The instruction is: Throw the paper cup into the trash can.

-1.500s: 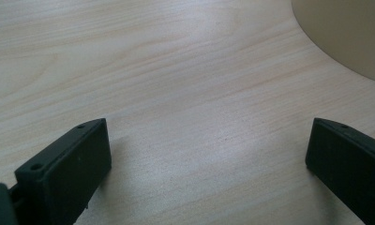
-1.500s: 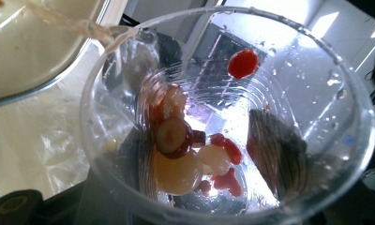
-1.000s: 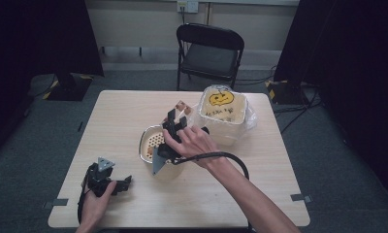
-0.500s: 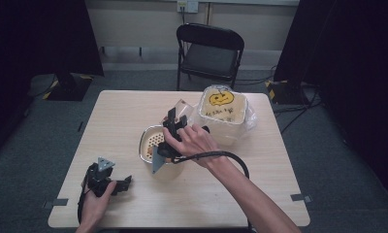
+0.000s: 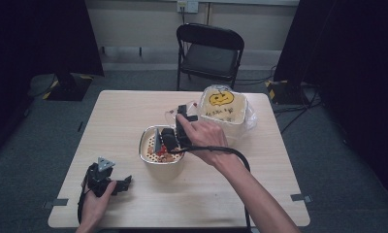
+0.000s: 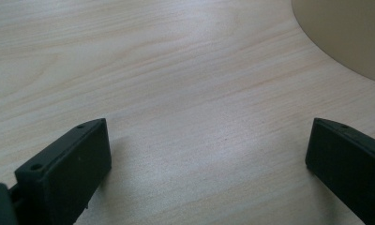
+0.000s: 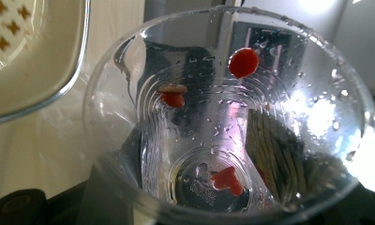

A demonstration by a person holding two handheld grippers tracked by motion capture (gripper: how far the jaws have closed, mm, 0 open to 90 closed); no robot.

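Note:
My right gripper (image 5: 181,116) is shut on a clear plastic cup (image 5: 174,114), held tilted above a metal bowl with a perforated insert (image 5: 150,154) at the table's middle. In the right gripper view the wet cup (image 7: 223,131) has a few red bits (image 7: 243,62) stuck to its inside, and the bowl's perforated insert (image 7: 17,51) lies at the upper left. My left gripper (image 5: 123,183) rests on the table near the front left corner. Its black fingers (image 6: 68,164) stand wide open over bare wood with nothing between them.
A white tub with a yellow pumpkin face (image 5: 222,108) in a clear bag stands right of the bowl, at the far side of the wooden table (image 5: 279,184). The bowl's side (image 6: 349,33) shows ahead of the left gripper. A black folding chair (image 5: 209,53) stands behind the table.
My right hand has lifted a little with the cup, over the bowl. The left gripper has stayed put.

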